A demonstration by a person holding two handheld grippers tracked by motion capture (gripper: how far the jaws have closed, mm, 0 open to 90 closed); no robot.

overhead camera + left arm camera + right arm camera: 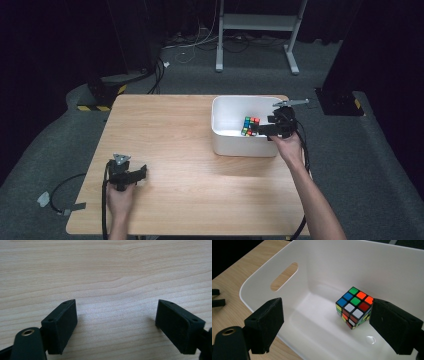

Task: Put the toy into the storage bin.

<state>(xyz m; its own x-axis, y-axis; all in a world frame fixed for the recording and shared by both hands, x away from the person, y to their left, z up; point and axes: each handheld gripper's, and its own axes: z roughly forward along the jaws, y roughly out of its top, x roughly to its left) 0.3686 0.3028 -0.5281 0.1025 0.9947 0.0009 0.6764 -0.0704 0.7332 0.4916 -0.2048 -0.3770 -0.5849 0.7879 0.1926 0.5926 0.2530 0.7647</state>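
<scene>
While the puzzle cube (354, 307) rests on the floor of the white bin (262, 281), just ahead of the right hand-held gripper (325, 325), I read the placing step as done or nearly so: the cube lies inside the bin, close to its far wall, with its lower edge tilted rather than flat. My right hand-held gripper stands with jaws spread wide over the bin's near rim; one pad sits just beside the cube's right face, though I cannot tell whether it touches, and the other is well apart, so nothing is gripped. On the bare desk (105, 270), my left hand-held gripper (116, 325) rests with jaws wide apart and nothing between them. What remains, by my judgement, is drawing the right hand-held gripper back out of the bin.
</scene>
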